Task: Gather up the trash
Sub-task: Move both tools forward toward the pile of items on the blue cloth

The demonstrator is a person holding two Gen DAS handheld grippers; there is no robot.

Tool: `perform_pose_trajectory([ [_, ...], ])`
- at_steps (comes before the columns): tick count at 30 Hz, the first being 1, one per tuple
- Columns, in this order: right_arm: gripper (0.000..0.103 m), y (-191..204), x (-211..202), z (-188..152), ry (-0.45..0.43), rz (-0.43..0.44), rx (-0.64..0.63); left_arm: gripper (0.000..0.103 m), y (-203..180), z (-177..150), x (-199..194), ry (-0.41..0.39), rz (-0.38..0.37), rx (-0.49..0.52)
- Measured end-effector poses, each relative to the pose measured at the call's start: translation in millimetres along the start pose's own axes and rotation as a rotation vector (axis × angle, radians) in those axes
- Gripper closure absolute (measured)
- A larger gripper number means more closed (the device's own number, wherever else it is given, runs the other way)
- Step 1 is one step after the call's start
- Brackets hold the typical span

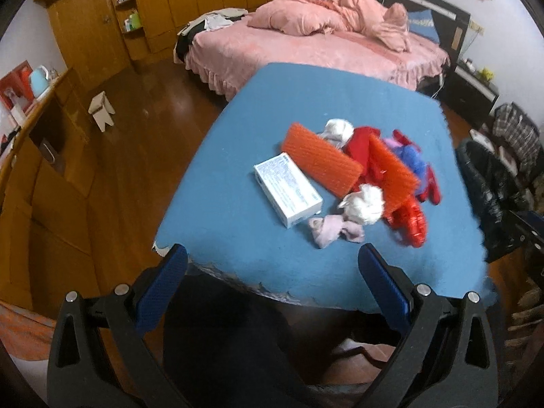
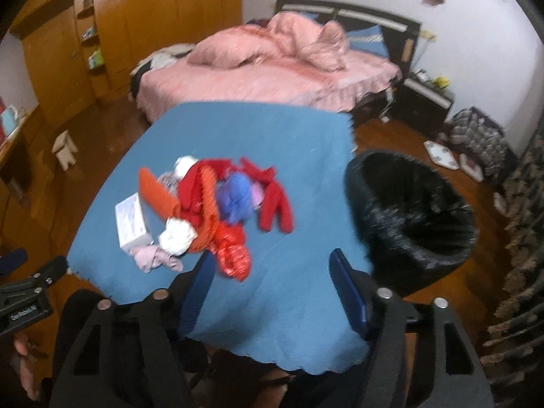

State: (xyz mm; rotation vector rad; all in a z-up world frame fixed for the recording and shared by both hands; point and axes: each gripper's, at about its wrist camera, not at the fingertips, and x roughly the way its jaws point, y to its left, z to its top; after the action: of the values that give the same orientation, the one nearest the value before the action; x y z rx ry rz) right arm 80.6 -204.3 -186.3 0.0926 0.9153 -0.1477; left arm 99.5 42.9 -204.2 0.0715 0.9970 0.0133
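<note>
A pile of trash lies on a blue-covered table (image 1: 265,108): a white box (image 1: 287,190), two orange ribbed pads (image 1: 321,163), crumpled white tissue (image 1: 363,204), a pink tissue (image 1: 326,231), a shiny red wrapper (image 1: 411,224) and red and blue scraps. The same pile shows in the right wrist view, with the red wrapper (image 2: 233,255) and the white box (image 2: 131,221). A bin lined with a black bag (image 2: 418,210) stands right of the table. My left gripper (image 1: 272,255) is open and empty at the table's near edge. My right gripper (image 2: 272,261) is open and empty, just short of the red wrapper.
A pink bed (image 1: 323,44) stands behind the table. Wooden wardrobes (image 1: 102,23) line the left wall. A small white stool (image 1: 101,108) sits on the wooden floor. A dark nightstand (image 2: 425,102) and bags (image 2: 476,139) are at the right.
</note>
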Motion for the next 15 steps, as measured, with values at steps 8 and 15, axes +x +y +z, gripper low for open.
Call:
perform_pose_trajectory([
  [8, 0.050, 8, 64, -4, 0.109, 0.100, -0.009, 0.005, -5, 3, 50, 0.067, -0.031, 0.004],
  [15, 0.054, 18, 103, -5, 0.150, 0.128, -0.024, 0.005, -5, 7, 73, 0.088, -0.031, 0.001],
])
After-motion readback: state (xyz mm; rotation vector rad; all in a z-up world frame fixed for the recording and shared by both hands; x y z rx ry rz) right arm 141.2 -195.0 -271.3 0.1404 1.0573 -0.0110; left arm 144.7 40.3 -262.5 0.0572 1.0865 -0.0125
